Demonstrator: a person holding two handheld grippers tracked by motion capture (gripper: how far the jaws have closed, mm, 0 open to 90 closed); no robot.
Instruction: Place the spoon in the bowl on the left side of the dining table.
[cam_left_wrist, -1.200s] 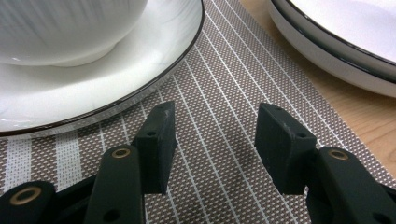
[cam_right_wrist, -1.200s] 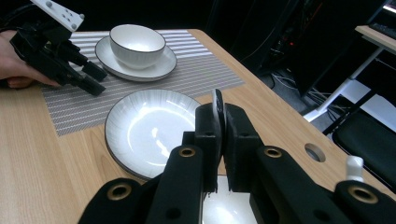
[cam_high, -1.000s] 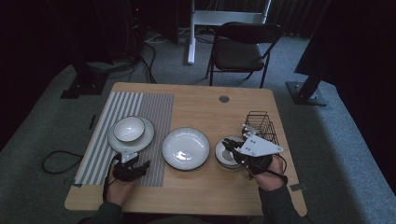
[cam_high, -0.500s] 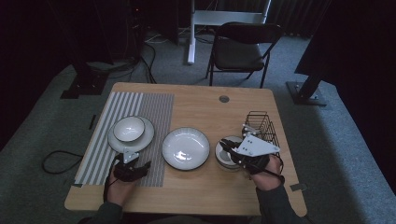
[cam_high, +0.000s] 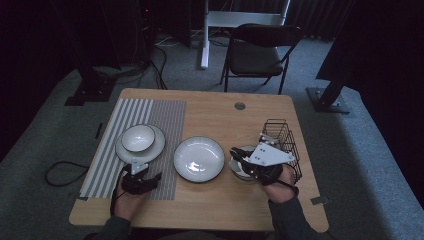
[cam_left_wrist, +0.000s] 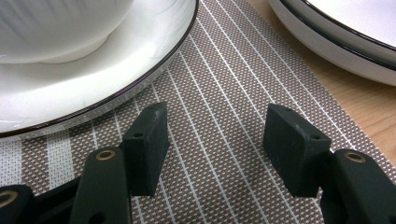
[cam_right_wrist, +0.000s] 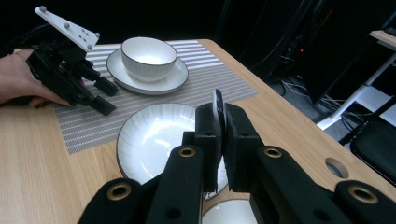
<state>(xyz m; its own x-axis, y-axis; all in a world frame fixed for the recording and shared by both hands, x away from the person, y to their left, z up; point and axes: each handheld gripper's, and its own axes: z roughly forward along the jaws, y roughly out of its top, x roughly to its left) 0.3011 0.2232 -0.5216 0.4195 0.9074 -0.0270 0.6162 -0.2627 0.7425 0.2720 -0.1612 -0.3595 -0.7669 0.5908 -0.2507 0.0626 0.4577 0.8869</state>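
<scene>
The right gripper (cam_right_wrist: 219, 135) has its fingers clenched on the rim of a small plate (cam_high: 241, 167) beside the wire rack (cam_high: 282, 140). It looks barely lifted; placing remains. Farther left, the left gripper (cam_left_wrist: 215, 140) rests released on the striped mat (cam_left_wrist: 210, 93).

Far half of the worktop (cam_high: 215, 107) is left wide open; near side is crowded by plate (cam_high: 199, 158), stacked bowl (cam_high: 138, 138) and wire basket (cam_high: 280, 137).
</scene>
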